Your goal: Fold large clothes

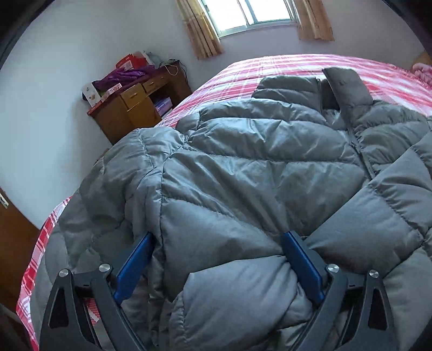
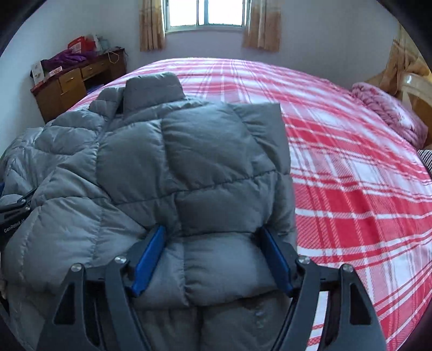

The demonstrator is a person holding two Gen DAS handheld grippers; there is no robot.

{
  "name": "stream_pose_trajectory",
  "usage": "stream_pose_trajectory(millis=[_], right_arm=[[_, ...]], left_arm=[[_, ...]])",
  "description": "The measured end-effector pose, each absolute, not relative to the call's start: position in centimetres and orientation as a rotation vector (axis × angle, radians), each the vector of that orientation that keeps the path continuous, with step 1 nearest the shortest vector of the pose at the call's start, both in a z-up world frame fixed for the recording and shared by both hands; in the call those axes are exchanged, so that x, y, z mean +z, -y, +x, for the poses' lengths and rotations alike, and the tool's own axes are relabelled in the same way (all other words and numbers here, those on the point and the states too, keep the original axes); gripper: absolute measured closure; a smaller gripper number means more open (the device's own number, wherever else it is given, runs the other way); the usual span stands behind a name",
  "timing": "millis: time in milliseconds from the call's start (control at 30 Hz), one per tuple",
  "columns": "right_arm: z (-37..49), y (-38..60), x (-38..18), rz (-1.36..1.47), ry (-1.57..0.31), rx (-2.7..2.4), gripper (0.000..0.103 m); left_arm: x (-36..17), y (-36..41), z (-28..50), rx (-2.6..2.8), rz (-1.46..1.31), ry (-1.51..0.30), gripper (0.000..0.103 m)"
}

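Note:
A large grey quilted puffer jacket [image 1: 243, 167] lies front up on the red plaid bed [image 1: 243, 73], collar toward the window, both sleeves folded in over the body. My left gripper [image 1: 218, 240] has its blue pads pressing into a thick bunch of the jacket's lower left part. My right gripper [image 2: 212, 235] has its jaws around the puffy lower end of the folded right side of the jacket [image 2: 189, 151]. The jaws of both stand wide with padding bulging between them. The left gripper's body [image 2: 13, 213] shows at the left edge of the right wrist view.
The plaid bed [image 2: 351, 162] stretches bare to the right. A pink blanket [image 2: 391, 113] lies at its far right by a wooden headboard. A wooden desk [image 1: 135, 108] with purple cloth and boxes stands by the left wall. A curtained window [image 2: 205, 13] is behind.

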State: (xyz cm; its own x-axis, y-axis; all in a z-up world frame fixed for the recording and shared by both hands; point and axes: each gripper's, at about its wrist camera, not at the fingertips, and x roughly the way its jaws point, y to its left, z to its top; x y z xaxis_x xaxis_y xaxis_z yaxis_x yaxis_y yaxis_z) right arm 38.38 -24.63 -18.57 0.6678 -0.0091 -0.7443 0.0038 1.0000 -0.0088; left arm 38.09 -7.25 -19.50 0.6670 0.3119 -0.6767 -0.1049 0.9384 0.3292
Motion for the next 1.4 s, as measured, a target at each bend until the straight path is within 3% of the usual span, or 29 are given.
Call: stream_pose_trajectory(millis=[900,1100,1300,1400], right_arm=[[39.2,23.7,-18.8,-0.075,-0.877,-0.043,0.024],[36.6,20.9,-14.5,-0.086,-0.731,0.017,0.025],[37.3,17.0,-18.0,-0.226,-0.795,0.07,0.025],[38.0,17.5,-18.8,-0.191,-0.831,0.068,0.019]], left_arm=[[-19.8,7.0,38.5,0.238,0.257,-0.823,0.003],[-19.8,7.0,38.5,0.236,0.254,-0.824,0.003],[-19.8,7.0,38.6,0.229,0.242,-0.824,0.003],[-19.7,7.0,38.5,0.23,0.244,-0.824,0.003]])
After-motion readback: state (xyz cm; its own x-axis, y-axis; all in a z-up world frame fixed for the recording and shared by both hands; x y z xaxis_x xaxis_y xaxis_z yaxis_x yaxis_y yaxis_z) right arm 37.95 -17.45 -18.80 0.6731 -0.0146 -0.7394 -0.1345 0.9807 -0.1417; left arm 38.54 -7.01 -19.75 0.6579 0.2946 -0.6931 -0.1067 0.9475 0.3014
